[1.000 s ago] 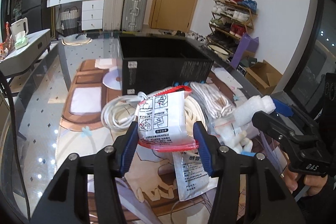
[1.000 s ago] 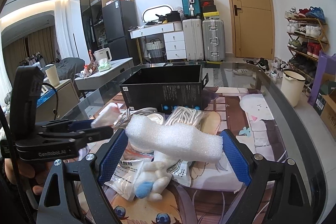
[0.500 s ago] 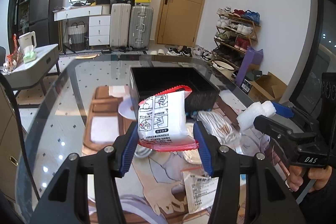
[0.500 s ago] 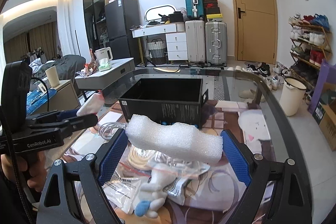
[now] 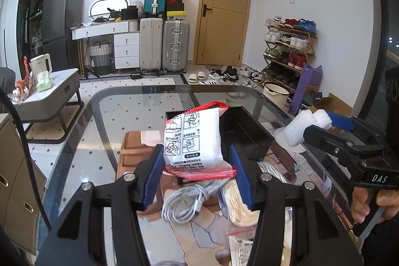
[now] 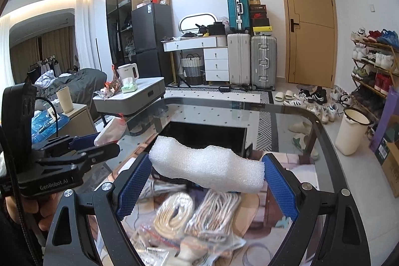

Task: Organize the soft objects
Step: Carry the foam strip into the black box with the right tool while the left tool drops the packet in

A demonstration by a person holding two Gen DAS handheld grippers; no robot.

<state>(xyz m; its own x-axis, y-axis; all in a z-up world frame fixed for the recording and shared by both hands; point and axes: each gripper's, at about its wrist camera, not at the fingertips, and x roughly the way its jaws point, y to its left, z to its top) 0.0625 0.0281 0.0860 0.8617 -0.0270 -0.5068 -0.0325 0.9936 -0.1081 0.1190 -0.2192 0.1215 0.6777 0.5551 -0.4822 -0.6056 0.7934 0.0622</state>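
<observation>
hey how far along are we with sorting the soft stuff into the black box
Done: nothing shows in the part of the black box that is visible. In hand: the left tongs grip a red and white packet, the right tongs a white foam piece, both lifted above the table, not yet over the box. Left: the cable coil, rope bundles and bagged items on the glass table.

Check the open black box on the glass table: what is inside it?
Nothing shows in the visible part of the open black box. In the left wrist view the red-edged white pouch covers its left side; in the right wrist view the white foam piece hides its floor.
</observation>
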